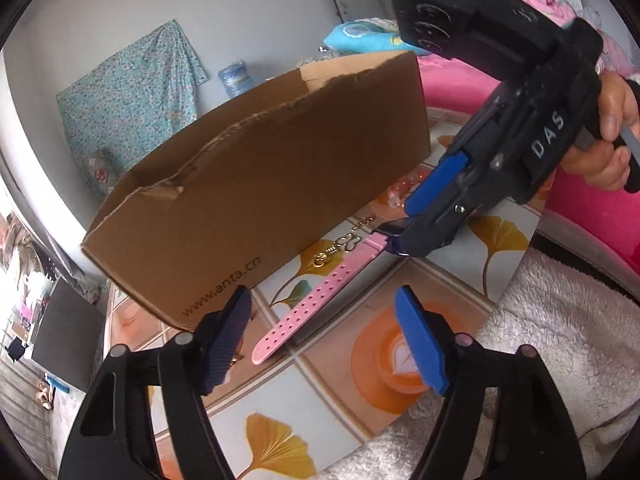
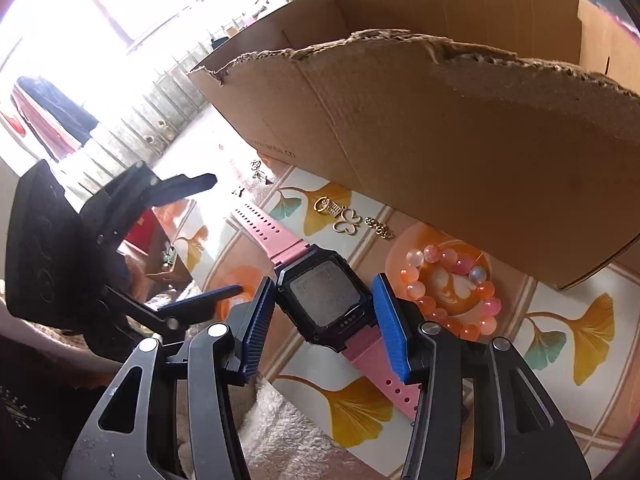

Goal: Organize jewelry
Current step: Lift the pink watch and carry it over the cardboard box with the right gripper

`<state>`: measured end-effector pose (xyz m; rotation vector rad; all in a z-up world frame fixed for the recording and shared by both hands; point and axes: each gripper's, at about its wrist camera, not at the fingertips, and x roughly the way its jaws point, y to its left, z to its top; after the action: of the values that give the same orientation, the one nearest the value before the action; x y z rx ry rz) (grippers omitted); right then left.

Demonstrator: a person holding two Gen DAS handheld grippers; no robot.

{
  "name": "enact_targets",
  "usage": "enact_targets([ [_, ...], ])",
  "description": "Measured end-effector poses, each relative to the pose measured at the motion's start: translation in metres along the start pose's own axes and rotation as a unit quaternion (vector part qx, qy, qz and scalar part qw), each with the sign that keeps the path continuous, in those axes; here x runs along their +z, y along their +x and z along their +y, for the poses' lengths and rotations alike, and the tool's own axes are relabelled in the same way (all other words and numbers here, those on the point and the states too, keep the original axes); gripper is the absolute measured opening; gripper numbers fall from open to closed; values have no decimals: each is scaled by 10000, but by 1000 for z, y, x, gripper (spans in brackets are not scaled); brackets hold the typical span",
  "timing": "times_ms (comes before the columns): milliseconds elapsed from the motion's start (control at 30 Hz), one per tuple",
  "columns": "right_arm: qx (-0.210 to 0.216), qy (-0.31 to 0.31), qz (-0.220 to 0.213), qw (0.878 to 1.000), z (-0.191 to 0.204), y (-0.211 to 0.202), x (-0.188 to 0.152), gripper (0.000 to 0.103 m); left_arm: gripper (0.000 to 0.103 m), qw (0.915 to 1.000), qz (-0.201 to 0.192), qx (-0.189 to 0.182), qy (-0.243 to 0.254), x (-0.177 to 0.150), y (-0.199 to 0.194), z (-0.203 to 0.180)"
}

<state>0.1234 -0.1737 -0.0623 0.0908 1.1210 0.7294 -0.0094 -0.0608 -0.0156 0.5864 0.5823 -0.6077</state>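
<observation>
A pink-strapped watch (image 2: 324, 296) with a black square face lies on the patterned table. My right gripper (image 2: 324, 328) is open, its blue fingers on either side of the watch face, not closed on it. In the left wrist view the pink strap (image 1: 316, 300) runs toward the right gripper (image 1: 408, 224), which hides the face. My left gripper (image 1: 324, 344) is open and empty above the strap's end. A gold butterfly chain (image 2: 348, 220) and a pink-orange bead bracelet (image 2: 452, 292) lie beside the open cardboard box (image 2: 460, 132).
The cardboard box (image 1: 256, 184) fills the far side of the table. A white fluffy cloth (image 1: 560, 344) lies at the near right edge. A small ring-like piece (image 2: 258, 172) sits near the box's left corner. A pink seat (image 1: 592, 208) stands beyond.
</observation>
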Motion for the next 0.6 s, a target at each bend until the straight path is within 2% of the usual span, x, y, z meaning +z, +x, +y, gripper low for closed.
enact_targets([
  [67,104,28,35,9999,-5,-1,2,47,49,9999,89,-95,11,4,10,-2],
  [100,136,29,38,9999,-6,-1,2,47,45,9998,131,-138,-24,6,14,-2],
  [167,137,5,17,9999,-3,-4,-2,47,23,9993,220,-248,-165,11,21,1],
  [300,18,-53,-106,9999,-2,-9,-9,47,16,9929,449,-754,-803,20,32,18],
  [400,-184,-201,-198,9994,9,-8,-18,48,13,9806,732,-1181,-1382,22,42,35],
  [533,-686,-560,-206,9959,23,-6,-31,47,11,9667,984,-1479,-1843,23,51,48],
  [567,-845,-653,-228,9940,27,-7,-35,44,11,9652,1019,-1493,-1889,23,52,51],
  [600,-1030,-714,-252,9918,32,-7,-41,37,11,9652,1040,-1481,-1890,24,53,52],
])
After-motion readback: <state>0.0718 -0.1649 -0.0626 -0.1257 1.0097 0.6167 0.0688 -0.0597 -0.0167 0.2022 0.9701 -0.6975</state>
